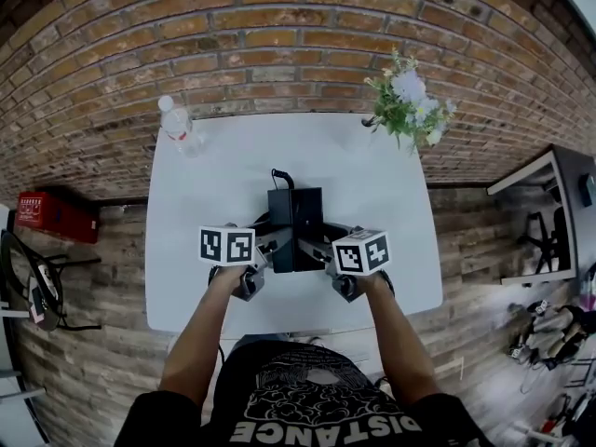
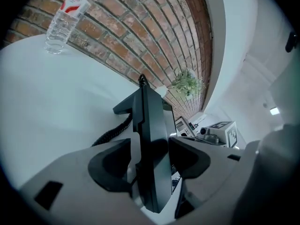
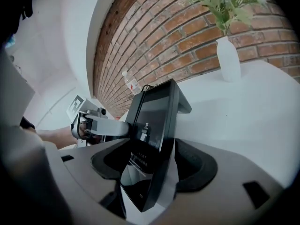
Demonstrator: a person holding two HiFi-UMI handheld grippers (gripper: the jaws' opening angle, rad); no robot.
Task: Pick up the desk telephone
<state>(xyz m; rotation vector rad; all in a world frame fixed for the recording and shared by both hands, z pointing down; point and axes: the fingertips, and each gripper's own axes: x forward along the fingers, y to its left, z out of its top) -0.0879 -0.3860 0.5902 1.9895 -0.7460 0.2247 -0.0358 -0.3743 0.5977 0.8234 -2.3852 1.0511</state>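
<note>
A black desk telephone (image 1: 295, 226) stands on the white table (image 1: 205, 184), its dark screen tilted up and a coiled cord (image 2: 112, 132) trailing from its far end. My left gripper (image 1: 265, 259) straddles the phone's left edge (image 2: 150, 139). Its jaws stand apart, with a pale gap beside the left pad (image 2: 112, 168). My right gripper (image 1: 324, 257) straddles the right edge (image 3: 154, 125), jaws wide, and its left pad (image 3: 115, 161) is clear of the screen. Each gripper shows in the other's view, across the phone.
A clear water bottle (image 1: 177, 124) stands at the table's far left corner and a white vase of flowers (image 1: 407, 105) at the far right, both against the brick wall. A red box (image 1: 56, 214) lies on the floor at left, and dark shelving (image 1: 559, 212) stands at right.
</note>
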